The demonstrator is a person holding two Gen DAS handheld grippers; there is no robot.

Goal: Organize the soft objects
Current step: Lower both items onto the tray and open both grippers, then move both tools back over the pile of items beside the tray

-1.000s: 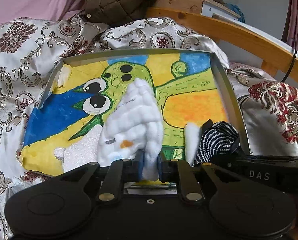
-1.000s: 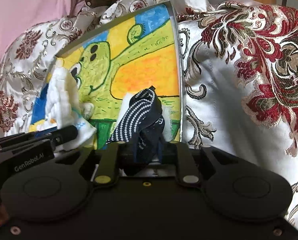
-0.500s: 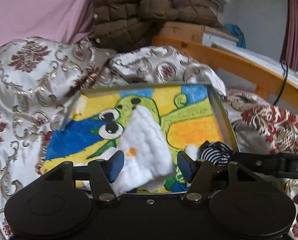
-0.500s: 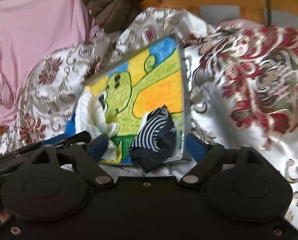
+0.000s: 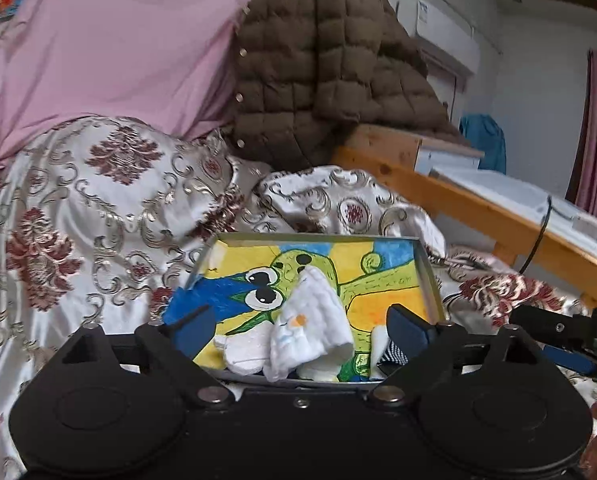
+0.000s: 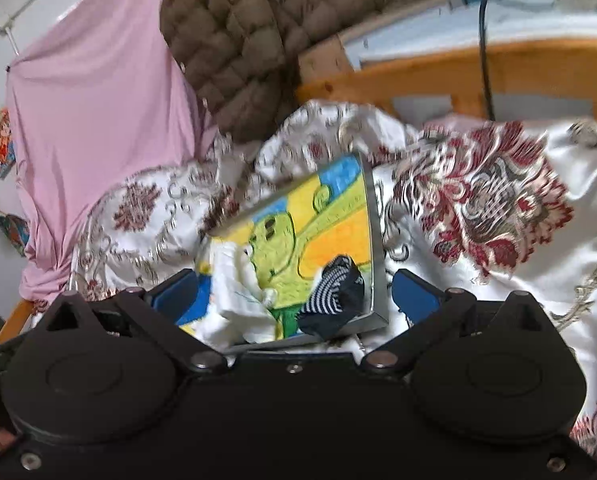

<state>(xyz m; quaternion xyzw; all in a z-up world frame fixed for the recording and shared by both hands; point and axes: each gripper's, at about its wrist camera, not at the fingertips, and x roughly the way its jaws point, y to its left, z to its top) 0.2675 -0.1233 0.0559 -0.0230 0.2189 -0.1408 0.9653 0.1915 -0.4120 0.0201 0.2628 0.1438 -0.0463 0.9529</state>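
Observation:
A shallow metal tray with a bright frog drawing lies on the patterned bedspread; it also shows in the right wrist view. A white cloth lies loose in its near part, and shows in the right wrist view. A dark striped sock lies at the tray's near right corner, mostly hidden in the left wrist view. My left gripper is open and empty, pulled back above the cloth. My right gripper is open and empty, pulled back from the sock.
A silver and red floral bedspread covers the bed around the tray. A brown quilted jacket and pink fabric hang behind. A wooden bed rail runs at the right. The right gripper's body shows at the right edge.
Both grippers opened, letting go of the white cloth and the striped sock in the tray, then drew back and up away from it.

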